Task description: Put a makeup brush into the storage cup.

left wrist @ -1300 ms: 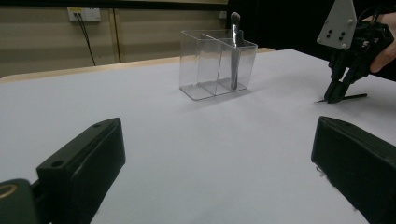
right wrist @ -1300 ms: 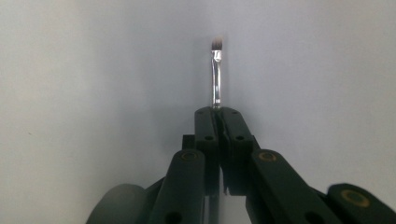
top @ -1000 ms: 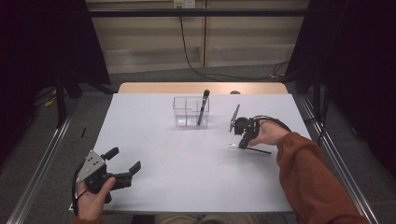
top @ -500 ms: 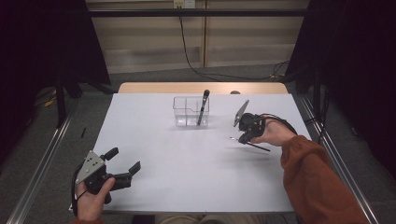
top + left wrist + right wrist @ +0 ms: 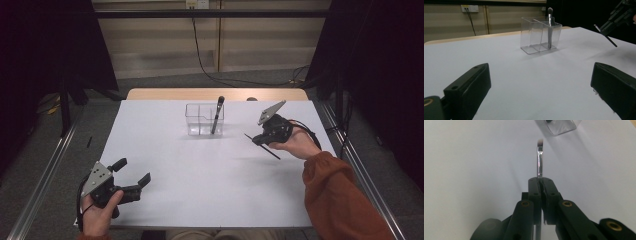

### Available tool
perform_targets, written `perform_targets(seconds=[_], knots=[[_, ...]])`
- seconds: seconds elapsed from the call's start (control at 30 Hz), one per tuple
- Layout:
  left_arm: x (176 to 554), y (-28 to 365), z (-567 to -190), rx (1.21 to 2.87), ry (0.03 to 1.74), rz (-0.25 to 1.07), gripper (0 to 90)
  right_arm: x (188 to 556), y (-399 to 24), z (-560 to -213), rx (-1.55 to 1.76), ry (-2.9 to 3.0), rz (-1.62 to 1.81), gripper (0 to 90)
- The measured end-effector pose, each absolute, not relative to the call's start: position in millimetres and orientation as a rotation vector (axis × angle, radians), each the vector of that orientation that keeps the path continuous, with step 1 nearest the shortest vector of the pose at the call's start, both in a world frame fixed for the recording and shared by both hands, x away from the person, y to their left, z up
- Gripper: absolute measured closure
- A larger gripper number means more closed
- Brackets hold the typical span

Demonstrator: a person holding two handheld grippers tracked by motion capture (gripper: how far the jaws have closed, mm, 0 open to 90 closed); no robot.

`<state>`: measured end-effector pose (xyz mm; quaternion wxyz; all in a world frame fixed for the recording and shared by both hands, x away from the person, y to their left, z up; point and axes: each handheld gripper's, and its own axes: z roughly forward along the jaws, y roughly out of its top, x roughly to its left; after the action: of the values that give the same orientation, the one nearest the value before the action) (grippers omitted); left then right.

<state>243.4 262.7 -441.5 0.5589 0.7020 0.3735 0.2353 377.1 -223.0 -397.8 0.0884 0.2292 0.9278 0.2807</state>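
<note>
A clear plastic organizer (image 5: pixel 204 120) with compartments stands at the back middle of the white table (image 5: pixel 210 175); a dark makeup brush (image 5: pixel 217 114) leans upright in its right compartment. My right gripper (image 5: pixel 258 140) hovers to the organizer's right, above the table, shut on a thin black brush (image 5: pixel 262 147) that sticks out both ways. In the right gripper view the thin brush (image 5: pixel 539 157) runs up from the closed jaws, silver ferrule and small flat tip toward the organizer (image 5: pixel 560 125). My left gripper (image 5: pixel 134 175) rests open at the near left corner; its jaws frame the organizer (image 5: pixel 540 35).
A wooden strip (image 5: pixel 215 94) borders the table's far edge. Metal rails (image 5: pixel 47 165) run along both sides. Black cables (image 5: pixel 210 60) hang over the floor behind. The right gripper with its thin brush (image 5: pixel 605 35) shows at the upper right of the left gripper view.
My right gripper has lifted off the table with the thin brush and drifted slightly right. The left gripper has stayed put.
</note>
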Motion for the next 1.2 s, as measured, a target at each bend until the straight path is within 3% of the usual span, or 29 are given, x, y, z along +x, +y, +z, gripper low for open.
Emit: perform_targets(seconds=[1.2], knots=[[242.4, 262.9, -440.2, 1.654, 0.87, 0.561, 2.8, 365.1, -227.4, -397.9, 0.863, 2.311, 1.47, 86.7]])
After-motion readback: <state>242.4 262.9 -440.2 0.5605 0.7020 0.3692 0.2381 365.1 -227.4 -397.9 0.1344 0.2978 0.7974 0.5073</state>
